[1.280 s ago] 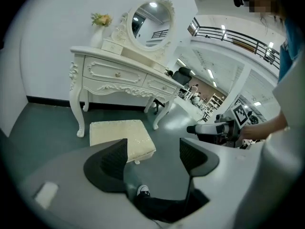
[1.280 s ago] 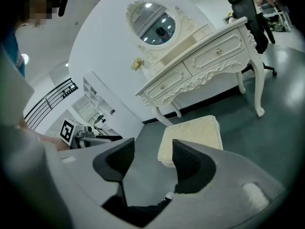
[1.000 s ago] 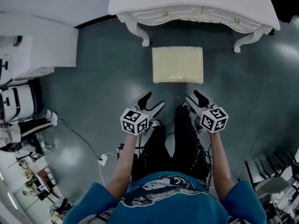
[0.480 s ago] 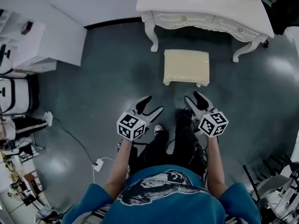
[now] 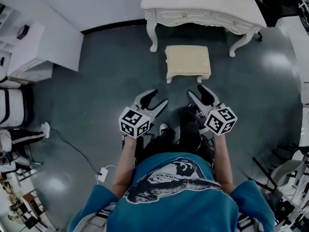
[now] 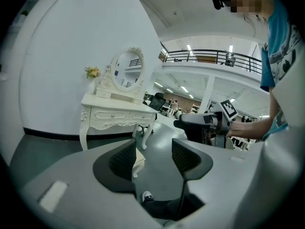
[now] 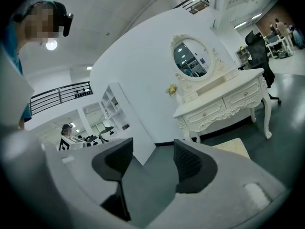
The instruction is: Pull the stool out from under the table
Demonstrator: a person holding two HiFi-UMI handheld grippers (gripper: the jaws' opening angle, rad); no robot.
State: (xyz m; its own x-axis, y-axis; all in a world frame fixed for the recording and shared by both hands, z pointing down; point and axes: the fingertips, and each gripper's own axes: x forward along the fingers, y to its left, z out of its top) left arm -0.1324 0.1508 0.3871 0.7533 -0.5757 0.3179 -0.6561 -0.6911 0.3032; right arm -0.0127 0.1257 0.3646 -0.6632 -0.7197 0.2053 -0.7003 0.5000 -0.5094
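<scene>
The stool (image 5: 188,62), a cream cushion on short white legs, stands on the dark floor just in front of the white dressing table (image 5: 203,6). Both grippers hang in the air on my side of it, apart from it. My left gripper (image 5: 159,97) is open and its jaws have just been closing, with nothing between them. My right gripper (image 5: 195,90) is open too, its jaws have just been opening, and they hold nothing. The left gripper view shows a corner of the stool (image 6: 139,159) beyond the left gripper (image 6: 153,154). The right gripper view has the stool (image 7: 234,148) right of the right gripper (image 7: 152,159).
White cabinets (image 5: 38,37) stand at the left, with a cable and plug (image 5: 102,174) on the floor behind me. Black chair legs (image 5: 285,168) are at the right. The table carries an oval mirror (image 7: 191,57) against the white wall.
Both grippers have risen and drawn back from the stool, which now looks smaller and farther off. The left jaws have narrowed a little.
</scene>
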